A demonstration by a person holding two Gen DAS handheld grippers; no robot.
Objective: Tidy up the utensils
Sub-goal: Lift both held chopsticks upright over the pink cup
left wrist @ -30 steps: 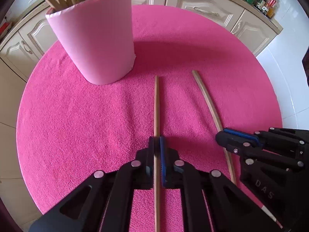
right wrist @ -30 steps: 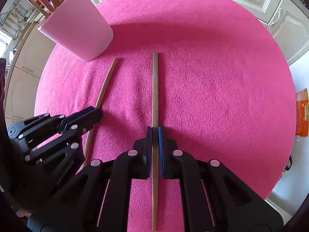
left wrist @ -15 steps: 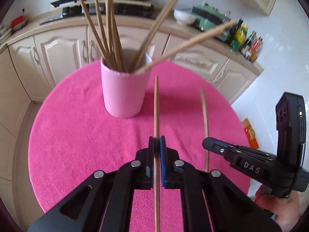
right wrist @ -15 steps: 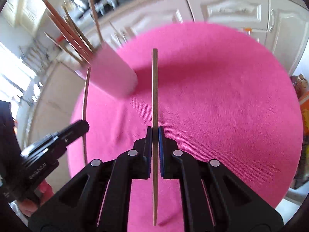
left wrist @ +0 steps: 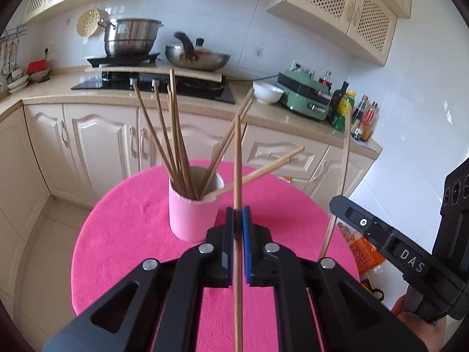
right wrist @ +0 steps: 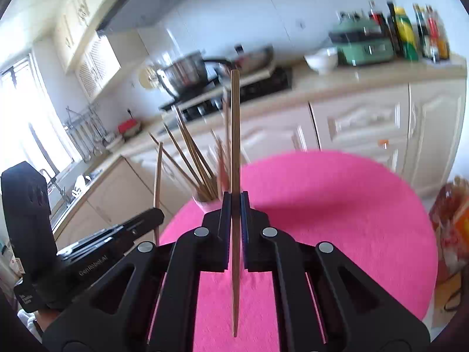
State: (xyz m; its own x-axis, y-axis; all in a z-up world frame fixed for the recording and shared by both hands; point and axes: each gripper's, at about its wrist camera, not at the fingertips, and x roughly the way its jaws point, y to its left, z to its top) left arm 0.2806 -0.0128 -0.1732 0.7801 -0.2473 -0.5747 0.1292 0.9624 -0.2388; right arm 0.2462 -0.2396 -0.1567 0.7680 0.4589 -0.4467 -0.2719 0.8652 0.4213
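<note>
Left gripper (left wrist: 238, 220) fingers clamped on chopstick (left wrist: 237, 176), held upright, lifted off surface. Right gripper (right wrist: 233, 205) likewise pinches second chopstick (right wrist: 234, 135). Pink cup (left wrist: 193, 214) ahead of fingers, slightly left; upright hold probably suits dropping in.

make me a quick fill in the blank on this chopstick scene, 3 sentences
1. Each gripper is shut on one ____.
2. The cup holding the other chopsticks is ____ in color.
3. The cup stands on a round ____ cloth.

Missing words: chopstick; pink; pink
</note>
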